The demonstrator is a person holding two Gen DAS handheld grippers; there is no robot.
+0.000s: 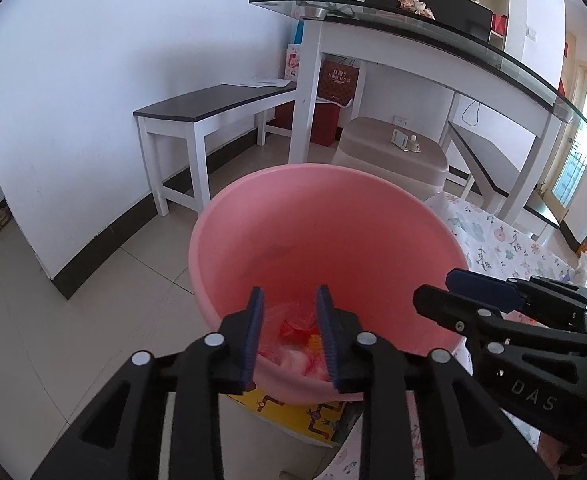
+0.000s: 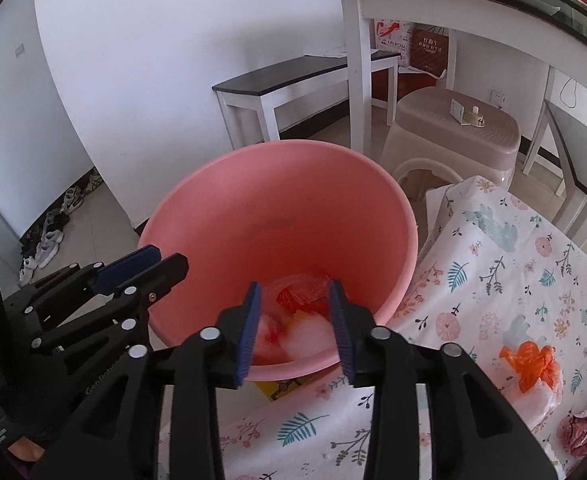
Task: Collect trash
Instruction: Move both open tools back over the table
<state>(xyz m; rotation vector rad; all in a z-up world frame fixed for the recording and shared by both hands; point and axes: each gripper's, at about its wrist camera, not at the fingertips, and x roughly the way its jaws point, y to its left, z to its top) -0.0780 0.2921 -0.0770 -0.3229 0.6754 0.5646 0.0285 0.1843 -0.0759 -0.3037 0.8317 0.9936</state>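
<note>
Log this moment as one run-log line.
left gripper open, empty | right gripper open, empty | pink basin holds trash | orange bag on cloth

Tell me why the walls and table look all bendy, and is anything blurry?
Left wrist view: the fisheye lens curves the glass tabletop and darkens the corners. Right wrist view: same bending; the trash in the pink basin looks soft and smeared, while the orange bag on the flowered cloth stays sharp.

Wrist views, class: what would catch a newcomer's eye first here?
The big pink basin fills the middle of both views, with crumpled plastic trash at its bottom. Both open tools hover over its near rim, the left tool and the right tool. An orange bag lies on the floral cloth to the right.
</note>
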